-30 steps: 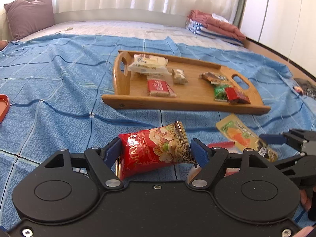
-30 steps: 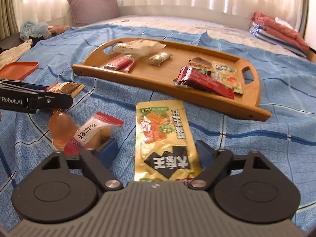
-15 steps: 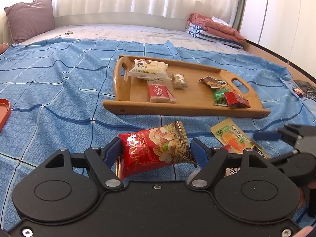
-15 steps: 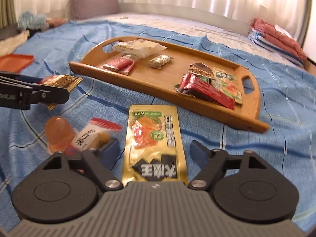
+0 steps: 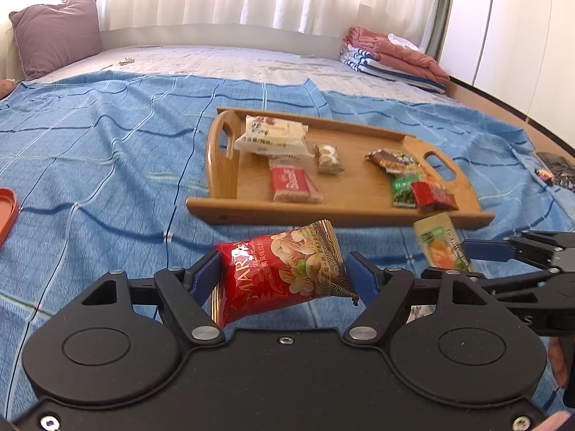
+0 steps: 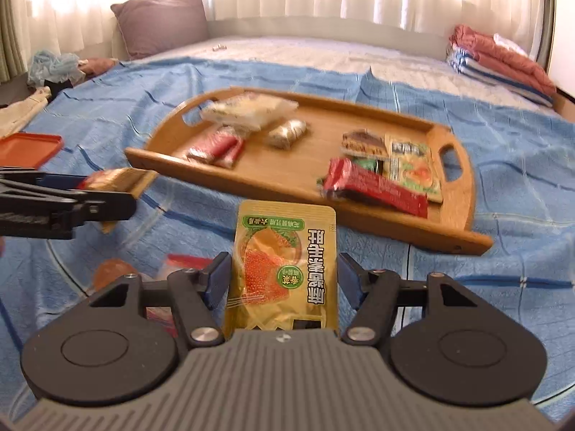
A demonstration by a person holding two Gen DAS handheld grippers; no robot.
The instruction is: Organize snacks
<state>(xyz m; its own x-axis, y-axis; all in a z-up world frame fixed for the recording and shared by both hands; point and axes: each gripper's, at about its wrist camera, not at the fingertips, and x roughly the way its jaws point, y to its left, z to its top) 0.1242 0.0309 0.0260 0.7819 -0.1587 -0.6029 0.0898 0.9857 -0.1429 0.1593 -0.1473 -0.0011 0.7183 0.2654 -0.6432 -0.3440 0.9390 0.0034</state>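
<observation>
The wooden tray (image 5: 341, 217) lies on the blue bedspread with several wrapped snacks on it. My left gripper (image 5: 284, 280) is shut on a red nut packet (image 5: 280, 276), held above the bedspread just short of the tray. To its right, my right gripper (image 5: 463, 262) has a gold packet (image 5: 442, 248) tilted up between its fingers. In the right wrist view the blue pads (image 6: 219, 280) meet both edges of the gold packet (image 6: 284, 269), which bows slightly; the jaws of the right gripper (image 6: 284, 282) are closing on it. The left gripper (image 6: 107, 194) with the nut packet (image 6: 118, 179) shows at left, before the tray (image 6: 298, 165).
An orange lid (image 6: 28, 145) lies at far left. An orange jelly cup (image 6: 111, 273) and a small red-topped packet (image 6: 187, 262) rest on the bedspread by my right gripper. A pillow (image 5: 57, 32) and folded blankets (image 5: 395, 54) sit at the back.
The right gripper's jaws narrowed onto the gold packet, and the packet came up off the bedspread. The left gripper kept its hold on the nut packet.
</observation>
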